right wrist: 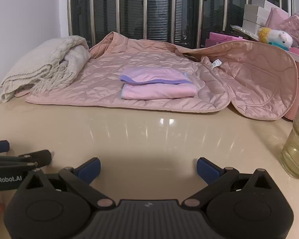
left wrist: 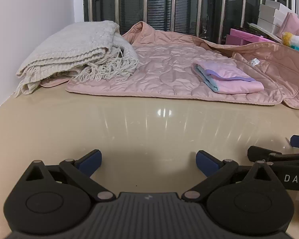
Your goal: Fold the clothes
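Left gripper, right gripper: jaws wide, empty, over glossy beige surface. Folded smooth pink cloth, purple-edged, rectangular, far centre atop quilted satin pink blanket. Fringed knit throw far left.

The table is smooth and glossy, mirroring lights. The pink quilt is stitched cloth with a satin sheen. The folded cloth on it looks soft and matt. The cream blanket is coarse knit with fringe. The glass is clear. Window bars look like shiny metal.
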`<state>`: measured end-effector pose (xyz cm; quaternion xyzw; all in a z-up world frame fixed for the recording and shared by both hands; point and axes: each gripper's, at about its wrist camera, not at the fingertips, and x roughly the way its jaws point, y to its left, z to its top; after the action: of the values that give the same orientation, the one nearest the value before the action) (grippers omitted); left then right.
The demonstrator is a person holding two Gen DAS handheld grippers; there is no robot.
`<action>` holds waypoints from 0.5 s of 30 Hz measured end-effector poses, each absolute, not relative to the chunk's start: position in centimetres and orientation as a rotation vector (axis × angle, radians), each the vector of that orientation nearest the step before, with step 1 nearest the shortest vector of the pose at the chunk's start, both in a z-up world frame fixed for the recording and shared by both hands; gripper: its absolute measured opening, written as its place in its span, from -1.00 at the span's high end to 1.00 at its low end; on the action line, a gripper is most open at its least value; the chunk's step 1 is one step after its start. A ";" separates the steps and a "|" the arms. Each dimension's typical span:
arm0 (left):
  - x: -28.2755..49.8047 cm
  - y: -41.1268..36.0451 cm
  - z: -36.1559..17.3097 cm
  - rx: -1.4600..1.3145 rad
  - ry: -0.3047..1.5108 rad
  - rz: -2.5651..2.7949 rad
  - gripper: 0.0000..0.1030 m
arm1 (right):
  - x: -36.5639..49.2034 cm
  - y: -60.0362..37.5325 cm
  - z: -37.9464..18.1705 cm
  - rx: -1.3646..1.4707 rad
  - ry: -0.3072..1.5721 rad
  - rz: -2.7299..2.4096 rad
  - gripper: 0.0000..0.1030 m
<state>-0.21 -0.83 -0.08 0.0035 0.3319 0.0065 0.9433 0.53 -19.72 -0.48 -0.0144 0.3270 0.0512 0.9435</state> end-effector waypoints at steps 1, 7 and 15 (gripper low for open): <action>-0.2 -0.8 -0.1 0.007 0.677 0.013 -0.99 | 0.5 -19.7 -0.5 -0.029 0.667 0.105 -1.00; -0.1 -0.6 -0.1 0.003 0.678 0.002 -0.99 | 0.7 -19.8 -0.6 -0.027 0.664 0.096 -1.00; -0.2 -0.8 -0.1 0.004 0.678 0.014 -0.99 | 0.8 -19.8 -0.6 -0.026 0.661 0.092 -1.00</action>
<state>-0.17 -0.83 -0.14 0.0019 0.3324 0.0068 0.9431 0.75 -19.83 -0.57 -0.0129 0.3246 0.0452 0.9447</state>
